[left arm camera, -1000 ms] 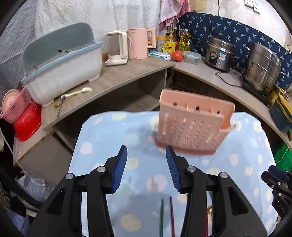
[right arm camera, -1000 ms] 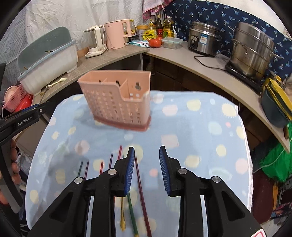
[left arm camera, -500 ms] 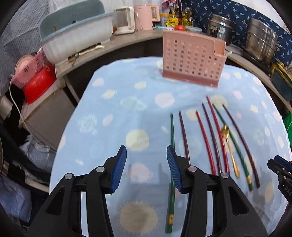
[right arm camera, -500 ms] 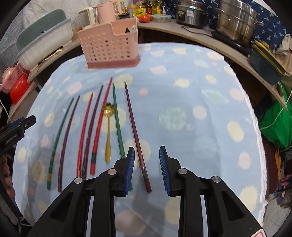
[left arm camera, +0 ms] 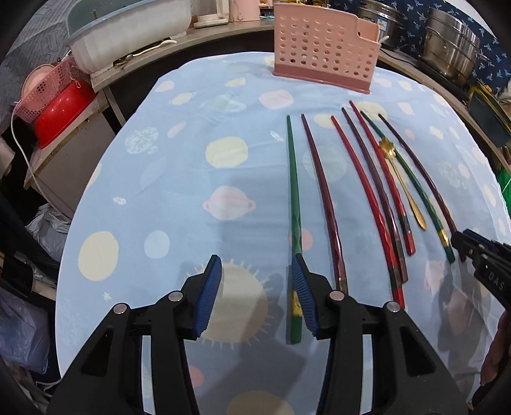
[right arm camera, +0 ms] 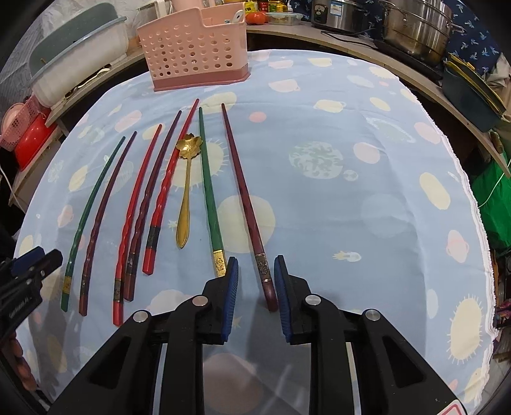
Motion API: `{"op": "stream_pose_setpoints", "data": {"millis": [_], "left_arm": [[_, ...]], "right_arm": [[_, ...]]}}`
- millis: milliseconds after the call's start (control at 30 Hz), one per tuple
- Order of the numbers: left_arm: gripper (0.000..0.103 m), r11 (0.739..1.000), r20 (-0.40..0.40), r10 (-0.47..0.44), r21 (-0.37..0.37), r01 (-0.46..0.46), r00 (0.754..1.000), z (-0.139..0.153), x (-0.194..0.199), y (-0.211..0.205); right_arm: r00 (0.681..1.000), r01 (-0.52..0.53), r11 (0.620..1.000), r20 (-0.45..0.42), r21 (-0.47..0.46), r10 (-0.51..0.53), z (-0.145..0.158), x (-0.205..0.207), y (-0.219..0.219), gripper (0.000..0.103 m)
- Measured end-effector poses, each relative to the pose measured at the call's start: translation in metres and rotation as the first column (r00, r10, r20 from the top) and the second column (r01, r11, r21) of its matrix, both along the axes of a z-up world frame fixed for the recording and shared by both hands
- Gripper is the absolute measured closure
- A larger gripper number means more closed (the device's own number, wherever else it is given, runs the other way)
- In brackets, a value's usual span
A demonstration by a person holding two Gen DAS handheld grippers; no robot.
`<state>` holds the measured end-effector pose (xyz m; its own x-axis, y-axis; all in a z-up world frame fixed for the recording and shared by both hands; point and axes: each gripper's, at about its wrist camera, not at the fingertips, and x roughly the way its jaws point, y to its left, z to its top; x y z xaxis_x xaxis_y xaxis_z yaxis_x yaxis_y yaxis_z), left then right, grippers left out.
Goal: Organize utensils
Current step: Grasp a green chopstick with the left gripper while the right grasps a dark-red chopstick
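Observation:
Several chopsticks in green, maroon and red lie side by side on the blue cloth, with a gold spoon among them. A pink perforated utensil holder stands upright at the far edge; it also shows in the left wrist view. My left gripper is open and empty, low over the cloth, its right finger beside the handle end of the leftmost green chopstick. My right gripper is open, with the handle end of the rightmost maroon chopstick lying between its fingers.
The table with the blue planet-print cloth drops off at the right and left edges. A wooden counter behind holds a grey-white dish tub, steel pots, a rice cooker and bottles. A pink basket and red bowl sit at left.
Both grippers have tilted down and dropped toward the cloth. The row of chopsticks, barely in view a second ago, now fills both views. Both jaws have stayed open.

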<state>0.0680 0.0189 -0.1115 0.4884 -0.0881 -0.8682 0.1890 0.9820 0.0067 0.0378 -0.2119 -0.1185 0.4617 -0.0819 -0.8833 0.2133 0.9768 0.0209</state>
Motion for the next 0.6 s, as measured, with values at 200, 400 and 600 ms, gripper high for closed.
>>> {"op": "stream_pose_setpoints", "data": {"millis": [200,400,600], "left_arm": [[0.06,0.999,-0.02,0.001,-0.04,-0.002,1.0,-0.008,-0.006,0.003],[0.06,0.996,-0.05,-0.025,-0.085,0.021,0.998,-0.013,-0.011,0.0],[0.062,0.998,-0.023,-0.031,-0.054,0.03,0.999,-0.014,-0.019,-0.003]], "right_arm": [[1.0,0.001,1.0,0.0,-0.005,-0.001,-0.006,0.001,0.0,0.086],[1.0,-0.004,1.0,0.012,-0.011,0.004,-0.007,0.0,0.001,0.088],[1.0,-0.013,1.0,0.013,-0.013,0.013,-0.006,-0.001,0.003,0.094]]}}
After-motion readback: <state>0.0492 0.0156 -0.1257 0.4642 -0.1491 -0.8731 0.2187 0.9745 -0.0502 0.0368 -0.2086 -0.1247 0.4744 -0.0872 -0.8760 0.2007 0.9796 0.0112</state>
